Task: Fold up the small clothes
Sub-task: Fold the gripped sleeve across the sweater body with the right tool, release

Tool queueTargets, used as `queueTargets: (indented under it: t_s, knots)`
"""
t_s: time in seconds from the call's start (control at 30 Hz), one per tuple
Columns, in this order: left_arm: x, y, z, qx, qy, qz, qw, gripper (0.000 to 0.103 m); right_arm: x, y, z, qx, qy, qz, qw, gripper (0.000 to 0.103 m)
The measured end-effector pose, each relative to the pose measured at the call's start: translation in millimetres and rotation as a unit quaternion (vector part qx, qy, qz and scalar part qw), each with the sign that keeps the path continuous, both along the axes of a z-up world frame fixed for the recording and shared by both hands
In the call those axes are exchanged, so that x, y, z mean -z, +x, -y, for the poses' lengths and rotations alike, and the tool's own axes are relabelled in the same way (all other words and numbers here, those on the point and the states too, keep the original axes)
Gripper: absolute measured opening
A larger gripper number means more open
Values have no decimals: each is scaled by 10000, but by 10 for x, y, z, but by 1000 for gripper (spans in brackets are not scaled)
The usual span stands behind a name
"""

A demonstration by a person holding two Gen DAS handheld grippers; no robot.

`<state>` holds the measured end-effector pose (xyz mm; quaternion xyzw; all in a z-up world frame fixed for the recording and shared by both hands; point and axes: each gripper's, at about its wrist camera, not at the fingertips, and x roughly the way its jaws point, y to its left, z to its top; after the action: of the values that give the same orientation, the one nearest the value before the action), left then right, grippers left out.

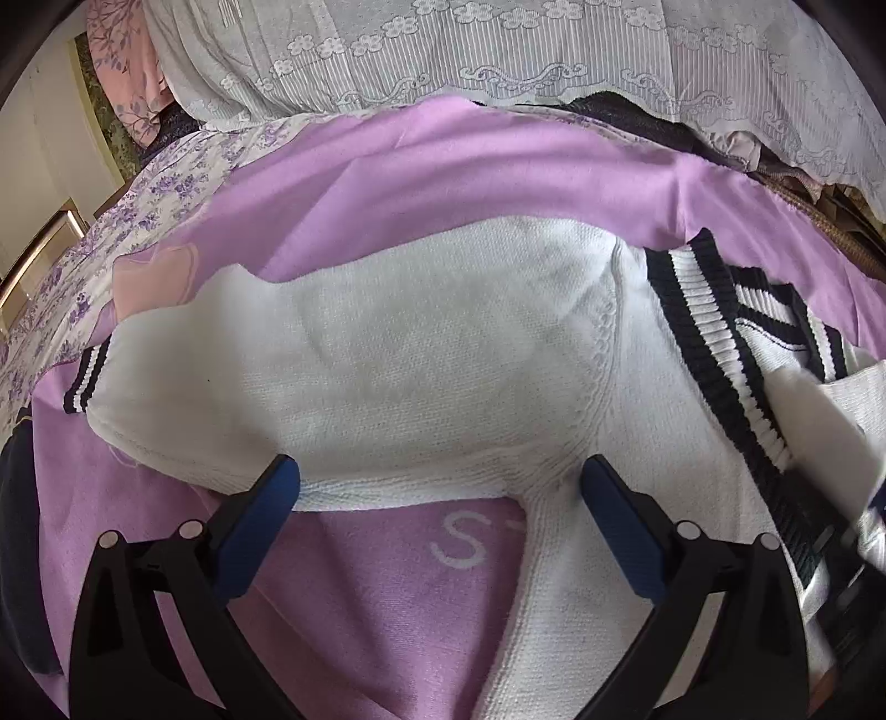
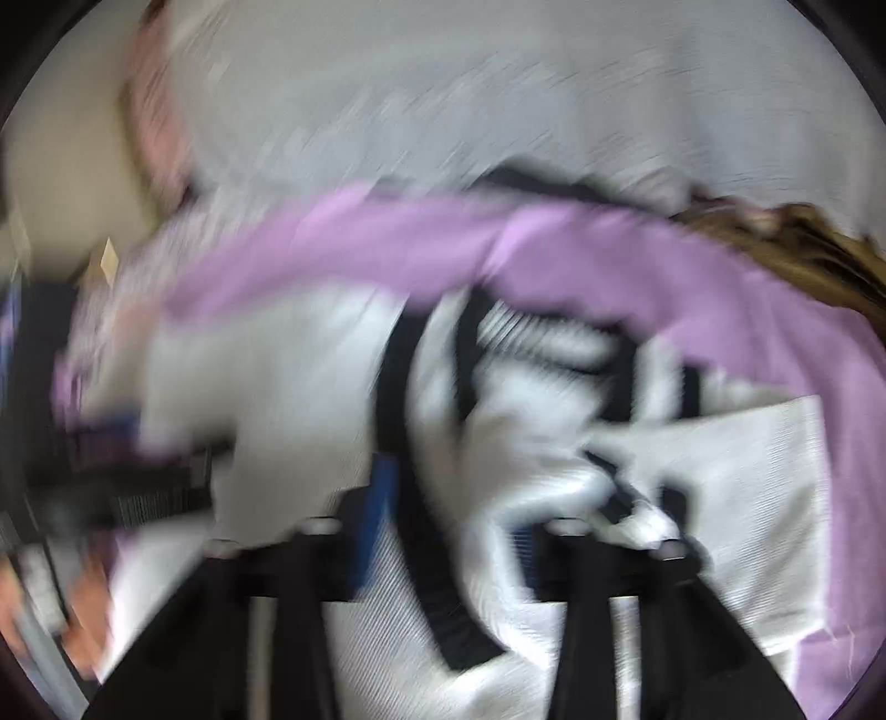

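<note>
White knit sweater spread on the purple blanket, mid-fold.

The white sweater lies flat across the purple blanket on a bed, one sleeve with a black-striped cuff reaching toward the blanket's left side, the black-and-white ribbed collar toward the right. It looks soft, light and floppy, a knit that will sag and drag rather than hold a crease, so hems, cuffs and the ribbed trim seem the surest places to pinch. The left gripper hovers at the underarm with jaws wide apart, holding nothing. The right gripper is badly blurred; its jaws stand partly apart with knit and striped trim between them, and whether they grip it I cannot tell. Bare blanket shows in front of and behind the sweater; a lace cloth bounds the far edge.
</note>
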<state>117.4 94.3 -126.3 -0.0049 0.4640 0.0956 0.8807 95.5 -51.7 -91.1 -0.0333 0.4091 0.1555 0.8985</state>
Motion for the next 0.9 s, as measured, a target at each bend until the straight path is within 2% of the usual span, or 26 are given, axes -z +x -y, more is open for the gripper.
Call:
queueTargets:
  t_s: [0.03,0.07,0.1,0.2,0.27,0.33,0.4,0.47,0.5,0.57,0.63,0.77,0.87,0.9]
  knots:
    - [-5,-7,4,7,27,10,10000,99,-5,-80,14,-60,-31,29,10000,51]
    - [-10,-15,13,17,50,24,10000,99,-35,-145,60,-91,43,52,9999,56]
    - [-17,-29,22,31,79,40,10000,99,-93,-237,158,-82,185,86,9998,65]
    - [-57,-90,101,132,224,86,9996,99,-293,-526,590,-50,757,289,9967,83]
    - [-96,-141,195,275,250,107,9993,99,-408,-699,938,123,971,558,9936,88]
    - [-145,-213,361,568,121,118,9982,99,-463,-770,1259,531,964,777,9909,88]
    - [-185,-283,532,845,-1,113,9964,99,-449,-792,1589,1057,906,911,9861,88]
    - [-241,-363,801,1163,95,167,9930,99,-381,-778,1874,1667,756,962,9784,88]
    - [-268,-397,937,1287,278,244,9910,99,-332,-764,1995,1902,723,985,9741,88]
    - [-315,-469,1269,1464,967,511,9832,99,-195,-749,2224,2351,803,966,9638,88]
    - [-315,-474,1554,1652,1491,642,9728,99,-17,-739,2442,2624,1158,864,9541,88]
    - [-245,-269,1921,1843,2000,557,9607,99,307,-649,2698,2838,1895,295,9395,88]
    - [-136,-99,2058,1806,2476,503,9506,99,365,-682,2794,2869,2165,264,9328,88]
    - [-133,-92,2063,1800,2490,511,9502,99,373,-683,2803,2868,2181,262,9325,88]
